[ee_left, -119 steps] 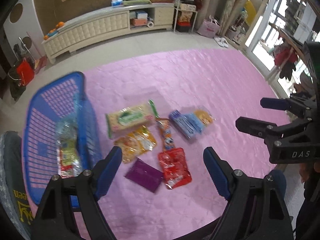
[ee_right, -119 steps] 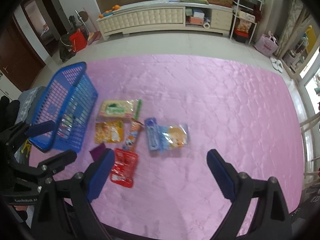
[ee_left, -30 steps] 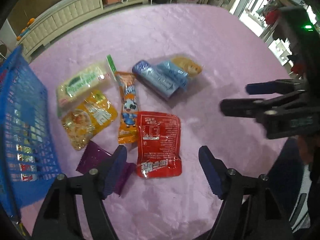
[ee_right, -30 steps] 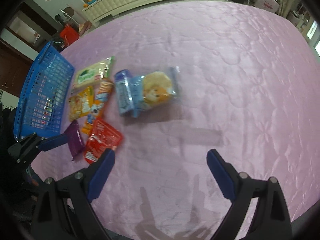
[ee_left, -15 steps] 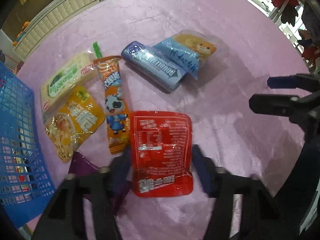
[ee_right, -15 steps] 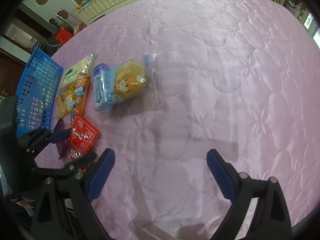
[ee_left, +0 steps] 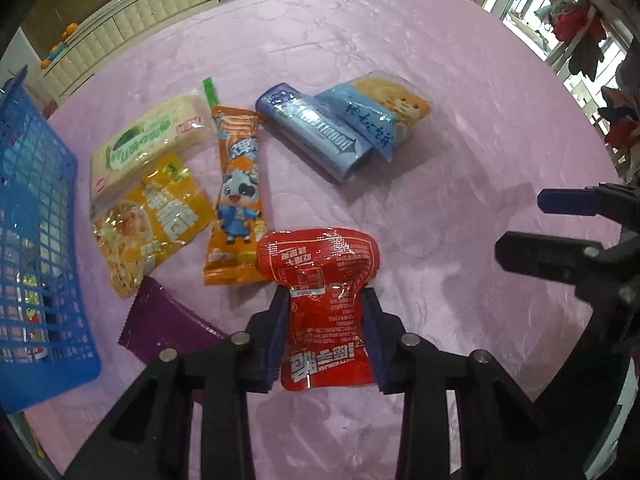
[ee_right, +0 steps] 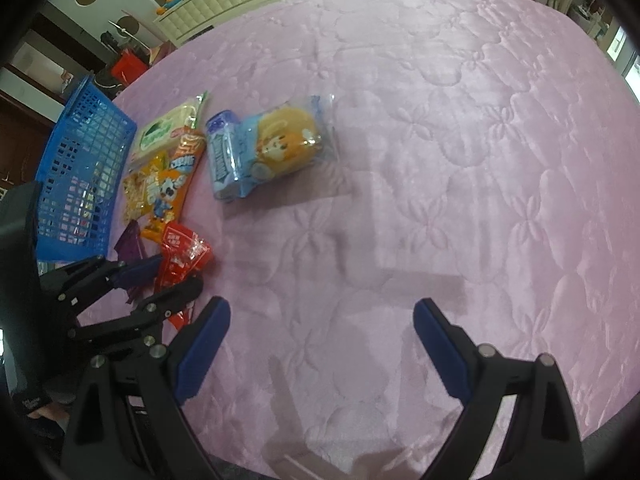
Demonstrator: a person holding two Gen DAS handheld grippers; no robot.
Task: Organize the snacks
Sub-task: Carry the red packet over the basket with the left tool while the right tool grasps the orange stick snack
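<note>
My left gripper [ee_left: 325,300] is shut on the red snack pouch [ee_left: 320,280], pinching its middle on the pink quilt; it also shows in the right wrist view [ee_right: 180,260]. Beside it lie an orange cow-print stick pack [ee_left: 236,200], a yellow noodle packet [ee_left: 148,220], a pale green-label packet [ee_left: 148,140], a purple packet [ee_left: 160,320], a blue wafer pack [ee_left: 316,136] and a clear bun bag [ee_left: 392,108]. The blue basket [ee_left: 36,240] stands at the left with packets inside. My right gripper [ee_right: 320,320] is open and empty over bare quilt.
The pink quilted surface [ee_right: 440,140] spreads wide to the right of the snacks. A cream cabinet [ee_left: 152,20] and shelves stand on the floor beyond it. The right gripper shows at the right edge of the left wrist view [ee_left: 560,232].
My left gripper came down over the red pouch and closed on it. My right gripper drifted rightward over the bare quilt and stayed open.
</note>
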